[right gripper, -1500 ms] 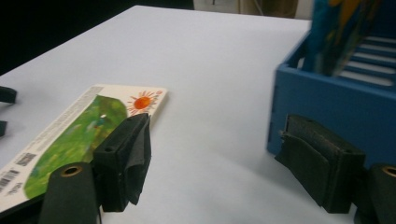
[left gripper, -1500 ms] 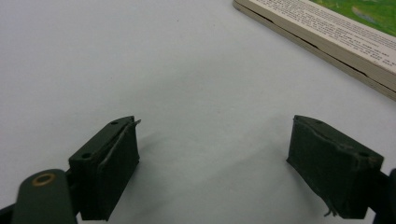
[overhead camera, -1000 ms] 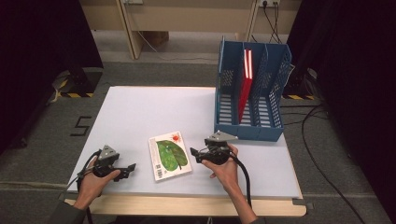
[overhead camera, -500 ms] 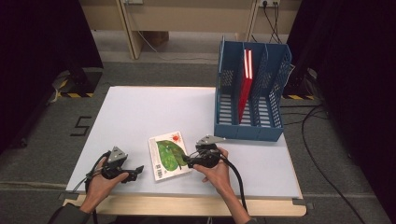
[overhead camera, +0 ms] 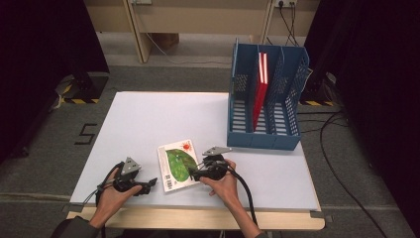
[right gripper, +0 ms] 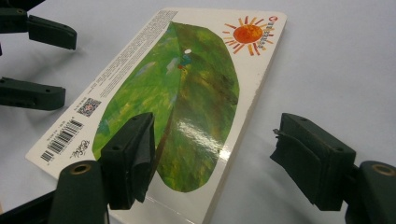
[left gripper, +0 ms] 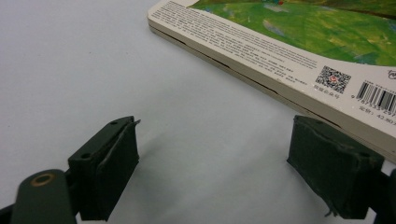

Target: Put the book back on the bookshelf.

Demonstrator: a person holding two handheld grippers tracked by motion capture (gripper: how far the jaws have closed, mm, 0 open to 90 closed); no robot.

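Two hand-held grippers are seen low in the frame, flanking a picture book (overhead camera: pixel 179 165) lying flat at lower centre of the white table (overhead camera: pixel 148 119). The left gripper (overhead camera: pixel 148 184) is held wide open and empty beside the book's corner. The right gripper (overhead camera: pixel 194 173) is held wide open astride its opposite edge, gripping nothing.

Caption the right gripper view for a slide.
Open right tool straddling the near edge of a flat white board book with green leaf cover.

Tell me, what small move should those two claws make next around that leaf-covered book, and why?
Probably the right gripper should ease forward and close on the book. Its open jaws already straddle the book's near edge, one over the cover and one beyond the edge. The book lies flat on the table, and the open left gripper sits beside its barcode corner, gripping nothing.
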